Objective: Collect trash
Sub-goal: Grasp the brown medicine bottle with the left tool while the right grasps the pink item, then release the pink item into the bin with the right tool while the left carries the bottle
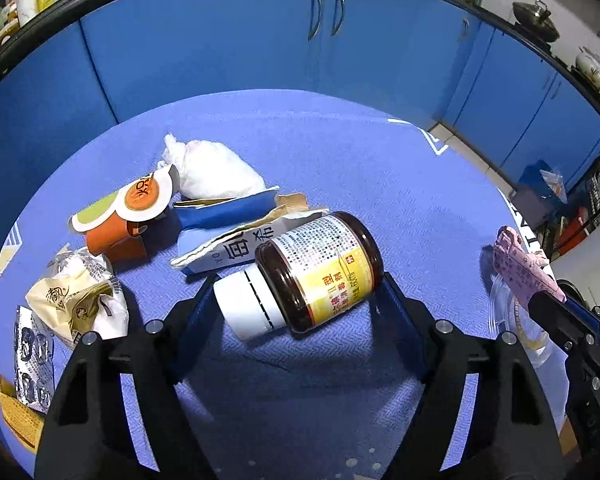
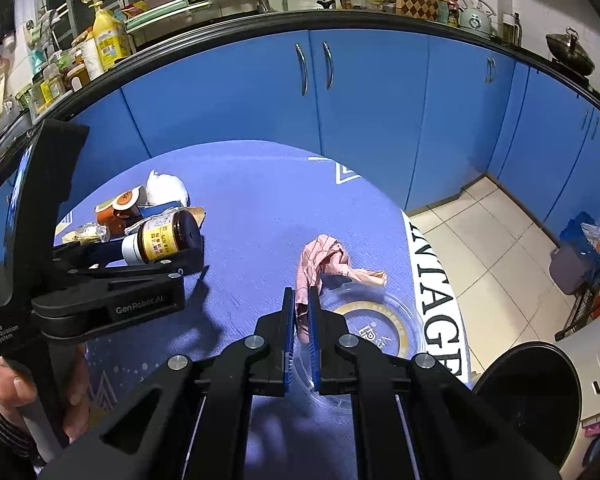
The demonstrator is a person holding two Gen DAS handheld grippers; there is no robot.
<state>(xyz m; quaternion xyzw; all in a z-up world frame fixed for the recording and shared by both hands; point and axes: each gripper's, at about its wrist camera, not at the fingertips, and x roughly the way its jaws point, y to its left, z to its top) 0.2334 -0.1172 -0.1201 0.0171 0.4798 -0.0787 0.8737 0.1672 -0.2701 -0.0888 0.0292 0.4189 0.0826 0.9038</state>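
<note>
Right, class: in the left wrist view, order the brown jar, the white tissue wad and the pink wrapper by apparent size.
1. brown jar, though it lies nearest the camera.
2. white tissue wad.
3. pink wrapper, partly hidden by the right tongs.

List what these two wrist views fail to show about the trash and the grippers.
- Brown jar: left view doesn't settle whether the left gripper touches it; contents hidden by dark glass and label.
- Pink paper: its pinched part is hidden between the right gripper pads.
- Blister pack: cut off by the left finger.
- Black bin: inside too dark.
</note>
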